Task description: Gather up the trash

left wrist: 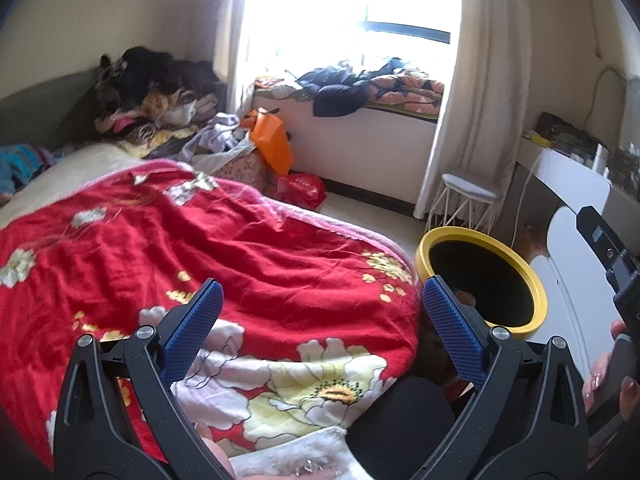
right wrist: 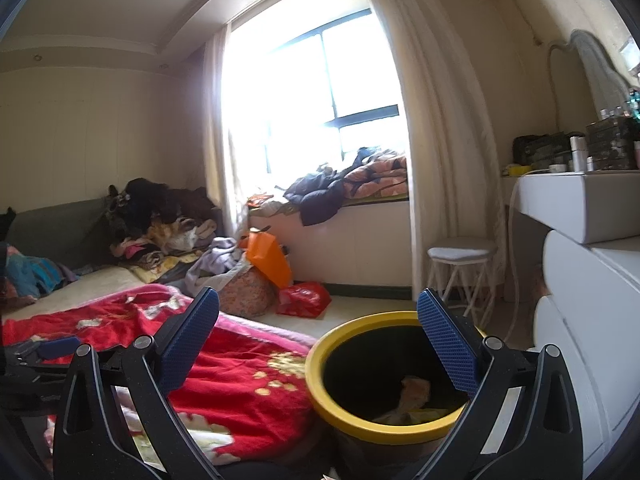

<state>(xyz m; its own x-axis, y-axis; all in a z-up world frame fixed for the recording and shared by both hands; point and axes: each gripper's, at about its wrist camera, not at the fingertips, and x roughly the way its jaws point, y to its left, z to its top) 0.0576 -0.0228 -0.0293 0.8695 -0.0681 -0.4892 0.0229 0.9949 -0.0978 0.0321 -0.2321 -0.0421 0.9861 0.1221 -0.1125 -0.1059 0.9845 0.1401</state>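
Note:
A round bin with a yellow rim (right wrist: 320, 394) and black inside stands on the floor beside the bed; crumpled wrappers (right wrist: 414, 394) lie at its bottom. In the left wrist view the same bin (left wrist: 424, 250) sits right of the bed corner. My right gripper (right wrist: 318, 320) hangs open just above the bin's near rim, nothing between its blue pads. My left gripper (left wrist: 322, 320) is open too, empty, over the red floral blanket (left wrist: 240, 240). The other gripper's black body (left wrist: 612, 256) and a hand (left wrist: 608, 376) show at the right edge.
The bed fills the left, with a heap of clothes (left wrist: 152, 92) at its head. An orange bag (right wrist: 268, 258) and a red bag (right wrist: 304, 300) lie on the floor by the window seat. A white stool (right wrist: 460, 268) and a white dresser (right wrist: 580, 208) stand on the right.

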